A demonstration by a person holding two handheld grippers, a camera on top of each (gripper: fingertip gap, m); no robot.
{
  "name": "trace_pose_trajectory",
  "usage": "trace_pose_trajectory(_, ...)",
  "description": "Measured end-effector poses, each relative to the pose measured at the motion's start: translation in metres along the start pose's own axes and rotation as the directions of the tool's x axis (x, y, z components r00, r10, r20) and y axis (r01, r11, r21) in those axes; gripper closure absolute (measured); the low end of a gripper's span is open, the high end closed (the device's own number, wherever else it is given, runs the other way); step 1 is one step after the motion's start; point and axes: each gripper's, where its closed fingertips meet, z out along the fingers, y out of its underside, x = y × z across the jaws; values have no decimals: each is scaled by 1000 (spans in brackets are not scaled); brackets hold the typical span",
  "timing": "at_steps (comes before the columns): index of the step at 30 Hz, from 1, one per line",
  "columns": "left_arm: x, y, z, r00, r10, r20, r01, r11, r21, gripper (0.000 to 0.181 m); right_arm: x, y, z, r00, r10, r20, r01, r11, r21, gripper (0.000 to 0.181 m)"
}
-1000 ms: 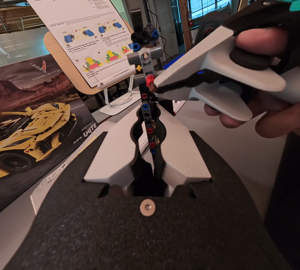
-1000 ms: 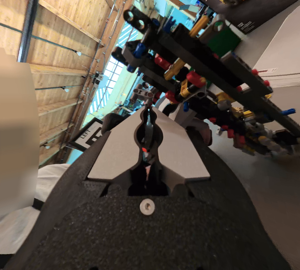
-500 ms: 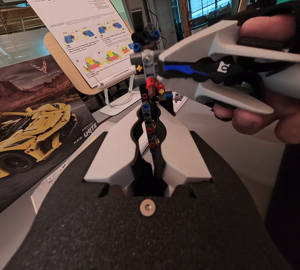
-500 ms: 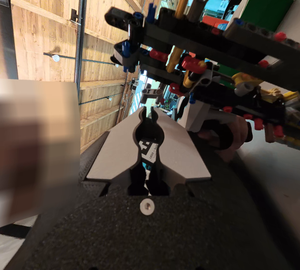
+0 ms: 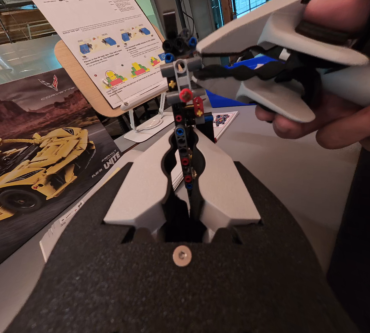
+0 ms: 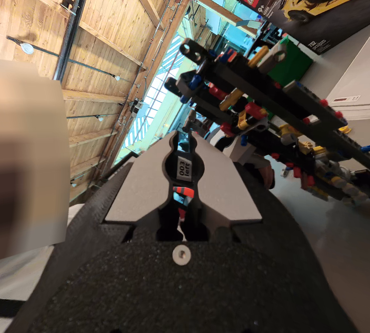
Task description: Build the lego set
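Note:
My left gripper [image 5: 184, 135] is shut on the lego assembly [image 5: 181, 121], a black beam frame with red, blue and yellow pins that I hold upright and end-on above the table. A grey connector [image 5: 180, 67] sits near its top, with a red pin [image 5: 185, 94] and a small red piece [image 5: 198, 107] below it. My right gripper [image 5: 196, 64] comes in from the right, jaws slightly apart, tips at the connector's right end. In the right wrist view the right gripper [image 6: 184, 133] is open and the assembly [image 6: 260, 83] runs across the upper right.
A printed instruction sheet [image 5: 90, 29] stands on a wooden stand at the back left. The set's box with a yellow car [image 5: 40, 143] stands at the left. A booklet [image 5: 224, 121] lies on the grey table [image 5: 280, 173]. A blue bin [image 5: 250, 63] and a green bin [image 6: 288, 63] stand behind. Tip to tip, the grippers are about 8 cm apart.
My right gripper has risen from the red pin up to the grey connector, and its jaws have parted. The small red piece now shows on the assembly. My left gripper has held still.

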Motion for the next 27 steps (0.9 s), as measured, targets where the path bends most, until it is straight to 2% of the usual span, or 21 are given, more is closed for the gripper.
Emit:
trace_pose_trajectory(7,-1,0,0,1000,2,4,-2,1000,-2,174,8,-1,-2,946,-275,-170,271,961,-48,180)
trace_pose_trajectory(12,1,0,0,1000,14,4,-14,1000,-3,174,14,-10,-7,865,-421,-274,417,906,-76,171)
trace_pose_trajectory(20,1,0,0,1000,16,1,-16,1000,-2,175,15,-13,-2,718,-611,-335,605,785,-134,172)
trace_pose_trajectory(27,1,0,0,1000,21,4,-21,1000,-4,174,16,-14,-2,596,-715,-366,706,683,-185,171)
